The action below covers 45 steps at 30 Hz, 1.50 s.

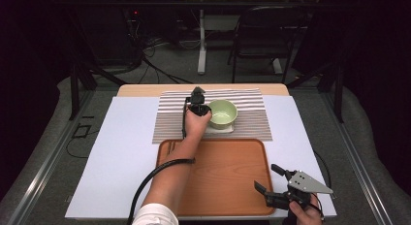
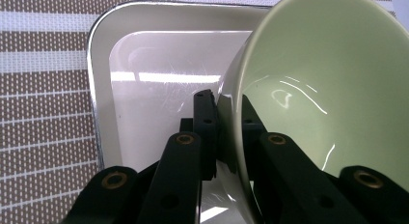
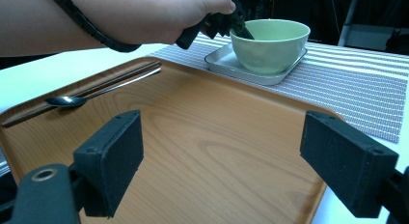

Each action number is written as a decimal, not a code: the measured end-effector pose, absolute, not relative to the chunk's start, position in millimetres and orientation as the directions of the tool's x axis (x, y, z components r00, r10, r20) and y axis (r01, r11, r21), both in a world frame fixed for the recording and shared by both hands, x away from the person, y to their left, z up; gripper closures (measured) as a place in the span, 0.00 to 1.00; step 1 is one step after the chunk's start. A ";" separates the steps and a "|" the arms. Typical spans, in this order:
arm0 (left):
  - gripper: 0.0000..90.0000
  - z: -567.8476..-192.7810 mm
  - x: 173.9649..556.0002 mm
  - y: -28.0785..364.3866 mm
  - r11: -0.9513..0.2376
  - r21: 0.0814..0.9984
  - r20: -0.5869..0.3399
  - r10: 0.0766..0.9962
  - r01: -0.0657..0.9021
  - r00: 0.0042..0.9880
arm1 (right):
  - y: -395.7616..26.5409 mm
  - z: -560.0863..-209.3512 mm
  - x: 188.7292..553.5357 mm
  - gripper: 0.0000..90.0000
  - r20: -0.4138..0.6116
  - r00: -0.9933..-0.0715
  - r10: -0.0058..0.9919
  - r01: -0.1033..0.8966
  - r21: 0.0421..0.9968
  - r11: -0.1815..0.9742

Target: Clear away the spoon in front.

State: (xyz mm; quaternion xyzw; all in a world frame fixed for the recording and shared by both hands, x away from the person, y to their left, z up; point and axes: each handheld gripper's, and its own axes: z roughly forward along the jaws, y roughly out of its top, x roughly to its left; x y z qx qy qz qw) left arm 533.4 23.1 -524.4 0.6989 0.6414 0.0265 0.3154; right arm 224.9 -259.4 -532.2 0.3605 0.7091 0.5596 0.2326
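Note:
A pale green bowl [image 1: 222, 113] stands on a small white square plate [image 1: 219, 129] on the striped placemat [image 1: 252, 120]. My left gripper [image 1: 202, 108] is shut on the bowl's left rim. In the left gripper view the bowl's wall [image 2: 328, 89] runs between the two pads, one inside and one outside, above the plate [image 2: 159, 64]. My right gripper [image 1: 265, 176] is open over the front right corner of the wooden tray [image 1: 218, 186]. Nothing lies between its pads [image 3: 115, 156]. The right gripper view looks across the tray [image 3: 207, 137] to the bowl [image 3: 269, 43].
A metal spoon [image 3: 67, 101] and dark chopsticks [image 3: 96, 91] lie along the tray's left edge. A white sheet [image 1: 121, 157] covers the table under the tray and placemat. Beyond the table stand a chair [image 1: 261, 36] and a desk leg [image 1: 201, 45].

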 end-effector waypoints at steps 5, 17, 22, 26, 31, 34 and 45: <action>0.93 -523.5 532.7 26.5 0.036 0.467 -0.379 0.911 0.884 0.163 | -260.1 -532.1 224.2 0.16 0.071 -0.630 0.773 0.248 0.962 0.114; 0.93 -508.6 528.9 36.5 0.043 0.470 -0.384 0.909 0.882 0.160 | -260.5 -532.3 223.6 0.16 0.076 -0.626 0.776 0.253 0.961 0.111; 0.93 -499.0 522.9 38.3 0.016 0.473 -0.380 0.906 0.881 0.187 | -260.2 -532.1 223.3 0.16 0.076 -0.626 0.776 0.255 0.960 0.112; 0.93 -491.5 515.3 38.7 -0.016 0.475 -0.373 0.902 0.880 0.218 | -260.2 -532.0 223.0 0.16 0.072 -0.626 0.776 0.253 0.961 0.115; 0.93 -482.6 503.6 38.2 -0.058 0.488 -0.356 0.898 0.871 0.260 | -259.9 -531.9 222.4 0.16 0.067 -0.627 0.776 0.248 0.962 0.117; 0.93 -478.2 495.8 37.7 -0.084 0.495 -0.354 0.890 0.865 0.289 | -259.8 -532.0 222.4 0.16 0.069 -0.626 0.776 0.249 0.961 0.116; 0.93 -478.4 465.2 36.1 -0.167 0.493 -0.361 0.854 0.854 0.376 | -259.0 -531.8 222.1 0.16 0.067 -0.628 0.775 0.249 0.961 0.118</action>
